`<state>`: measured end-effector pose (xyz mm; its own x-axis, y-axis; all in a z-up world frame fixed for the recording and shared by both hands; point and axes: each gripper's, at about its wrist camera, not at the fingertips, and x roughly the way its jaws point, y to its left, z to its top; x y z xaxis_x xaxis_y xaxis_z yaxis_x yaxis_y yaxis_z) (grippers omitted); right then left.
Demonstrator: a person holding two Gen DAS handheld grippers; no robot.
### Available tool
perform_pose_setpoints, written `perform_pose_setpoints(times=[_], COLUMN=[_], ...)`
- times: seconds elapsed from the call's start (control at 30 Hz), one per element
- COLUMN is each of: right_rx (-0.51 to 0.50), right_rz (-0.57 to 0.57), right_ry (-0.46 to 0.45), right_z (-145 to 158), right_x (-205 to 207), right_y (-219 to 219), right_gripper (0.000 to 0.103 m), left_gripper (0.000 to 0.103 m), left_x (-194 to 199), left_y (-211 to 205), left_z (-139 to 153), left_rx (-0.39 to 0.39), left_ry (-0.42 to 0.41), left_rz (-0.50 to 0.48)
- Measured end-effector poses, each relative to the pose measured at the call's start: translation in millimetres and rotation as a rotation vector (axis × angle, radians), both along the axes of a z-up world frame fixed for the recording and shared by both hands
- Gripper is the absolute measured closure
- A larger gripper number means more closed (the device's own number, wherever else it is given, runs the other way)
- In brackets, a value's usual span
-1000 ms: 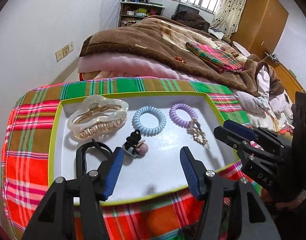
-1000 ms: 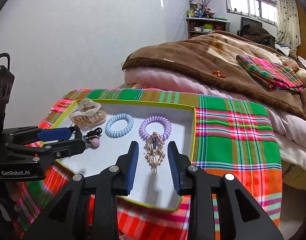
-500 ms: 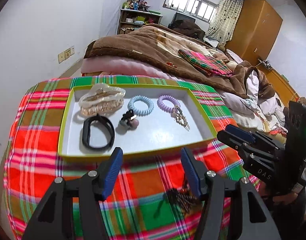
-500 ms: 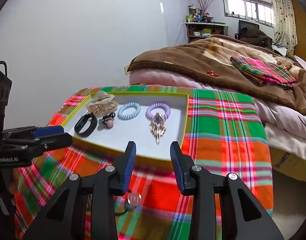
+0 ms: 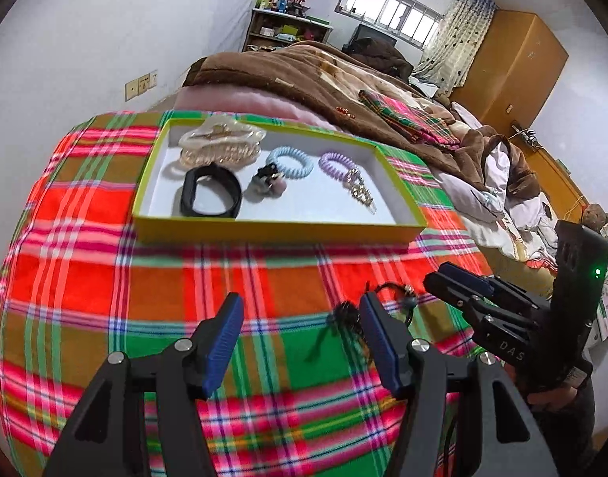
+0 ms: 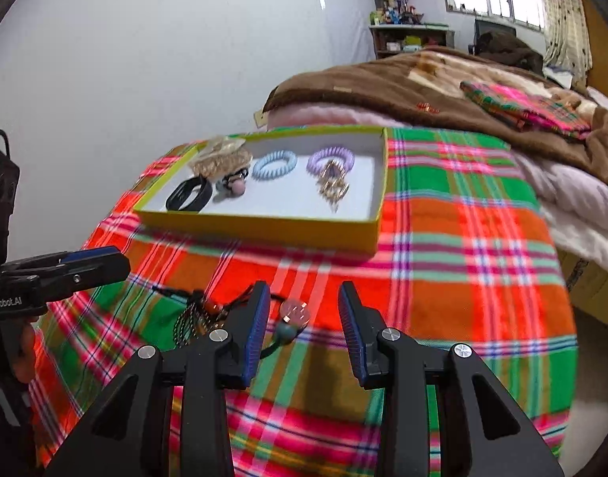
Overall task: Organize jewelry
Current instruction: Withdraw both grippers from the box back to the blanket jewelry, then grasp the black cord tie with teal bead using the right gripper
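A yellow-rimmed tray (image 5: 280,230) (image 6: 264,224) sits on the plaid cloth. It holds a cream claw clip (image 5: 220,145), a black band (image 5: 186,194), a small black-and-pink tie (image 5: 270,181), a blue spiral tie (image 5: 308,163), a purple spiral tie (image 5: 326,167) and a gold clip (image 5: 359,192). A dark beaded cord (image 5: 345,316) (image 6: 190,318) with a pink charm (image 6: 294,312) lies loose on the cloth in front of the tray. My left gripper (image 5: 302,310) is open just left of the cord. My right gripper (image 6: 304,292) is open over the charm, not touching it.
The plaid cloth (image 6: 463,238) covers a rounded surface that drops off on the left and right. Behind the tray a bed carries a brown blanket (image 5: 304,75) and a folded plaid cloth (image 5: 407,119). A white wall stands on the left.
Both grippers have drawn back from the tray to the near part of the cloth. The loose beaded cord and charm have come into view by the fingers.
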<state>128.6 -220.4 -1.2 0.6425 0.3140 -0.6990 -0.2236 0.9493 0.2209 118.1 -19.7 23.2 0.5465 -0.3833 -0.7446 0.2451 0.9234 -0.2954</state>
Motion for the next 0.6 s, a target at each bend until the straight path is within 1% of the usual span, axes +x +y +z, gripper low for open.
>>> perform_pose_setpoints(times=[0.2,0.37,0.6], right_rx=[-0.005,-0.008,-0.038], right_rz=[0.008,0.001,-0.002], right_ry=[0.055,0.06,0.074], right_z=[-14.0,-14.7,-16.9], right_x=[3.1,5.3,9.8], right_y=[8.2,8.2,14.4], right_gripper=[0.066,0.066,0.066], left_gripper=[0.041,0.041,0.04], left_x=[-9.5,-10.9,-11.1], left_y=[7.3,9.0,8.6], left_z=[-3.2,-4.4,-6.6], left_rx=[-0.002,-0.005,-0.008], left_ry=[0.005,0.007,0.014], left_rz=[0.014,0.016,0.019])
